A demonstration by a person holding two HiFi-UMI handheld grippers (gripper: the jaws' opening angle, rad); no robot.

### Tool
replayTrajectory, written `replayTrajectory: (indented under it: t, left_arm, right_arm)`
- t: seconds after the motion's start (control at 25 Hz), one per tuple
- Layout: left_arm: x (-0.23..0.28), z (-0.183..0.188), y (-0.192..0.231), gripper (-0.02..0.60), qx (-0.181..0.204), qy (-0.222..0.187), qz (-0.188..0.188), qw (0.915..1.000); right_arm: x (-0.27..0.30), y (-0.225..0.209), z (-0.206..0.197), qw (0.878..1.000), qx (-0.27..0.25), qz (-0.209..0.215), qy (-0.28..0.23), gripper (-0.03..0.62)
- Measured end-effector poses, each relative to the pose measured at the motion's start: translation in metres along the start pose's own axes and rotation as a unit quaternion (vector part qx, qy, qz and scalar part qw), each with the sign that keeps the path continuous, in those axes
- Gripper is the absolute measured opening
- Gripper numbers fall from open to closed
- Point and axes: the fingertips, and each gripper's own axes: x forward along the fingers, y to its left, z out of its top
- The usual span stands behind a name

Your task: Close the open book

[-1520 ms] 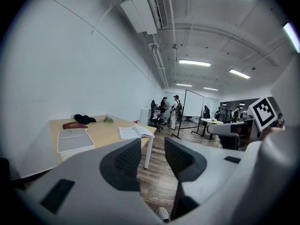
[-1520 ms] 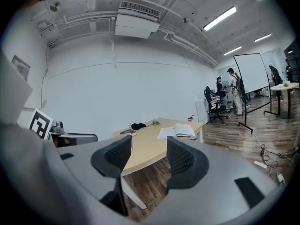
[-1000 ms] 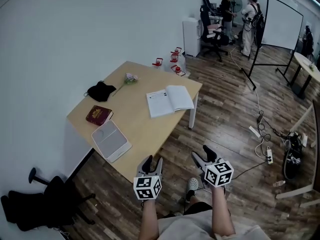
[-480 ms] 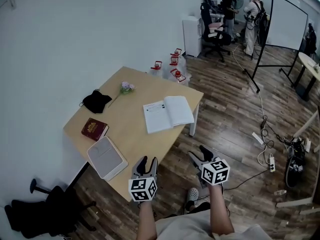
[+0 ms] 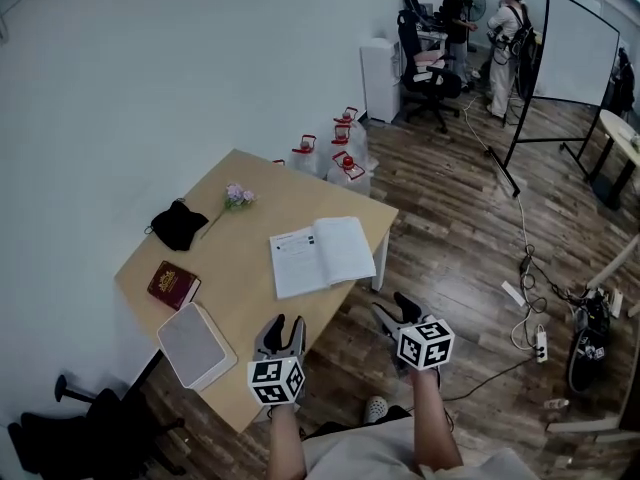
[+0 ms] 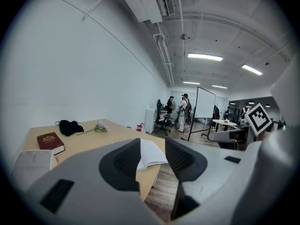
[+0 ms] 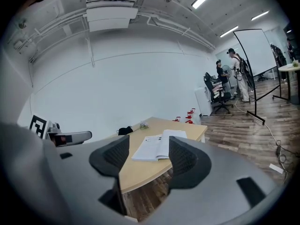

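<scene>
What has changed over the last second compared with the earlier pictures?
The left gripper and right gripper have both moved forward, closer to the table. Neither took hold of anything, and both stay open and empty. The open book lies as before.

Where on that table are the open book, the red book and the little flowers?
open book (image 5: 322, 256), head view, at the fold between its pages.
red book (image 5: 173, 284), head view, middle of its cover.
flowers (image 5: 237, 196), head view, on the blossoms.

Bright, even light from ceiling strips (image 6: 205, 56); fisheye bending at edges, little blur.
</scene>
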Motion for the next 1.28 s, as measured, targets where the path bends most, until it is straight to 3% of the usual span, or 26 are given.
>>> replayTrajectory:
  t: [0.28,0.52,0.72,1.08,1.28]
  left_arm:
    - [0.022,-0.009,0.005,0.173,-0.011,0.001,0.013,0.9998]
    - [0.034,-0.026,0.023,0.173,-0.035,0.017,0.027,0.9989]
    - [0.066,-0.032,0.036,0.173,-0.045,0.03,0.017,0.9984]
    - [0.149,0.002,0.087,0.173,-0.049,0.026,0.002,0.9985]
    - [0.187,0.009,0.109,0.173,-0.056,0.029,-0.006,0.998]
  right_arm:
    - [0.022,-0.039,-0.001,1.0,0.021,-0.01,0.009,0.27]
    - [0.042,-0.048,-0.017,0.999,0.029,-0.014,0.037,0.27]
    - [0.076,-0.063,-0.029,0.997,0.05,-0.029,0.055,0.27]
    - [0.165,-0.08,0.021,0.997,0.039,-0.038,0.051,0.27]
    - [0.203,-0.089,0.026,0.996,0.034,-0.047,0.065,0.27]
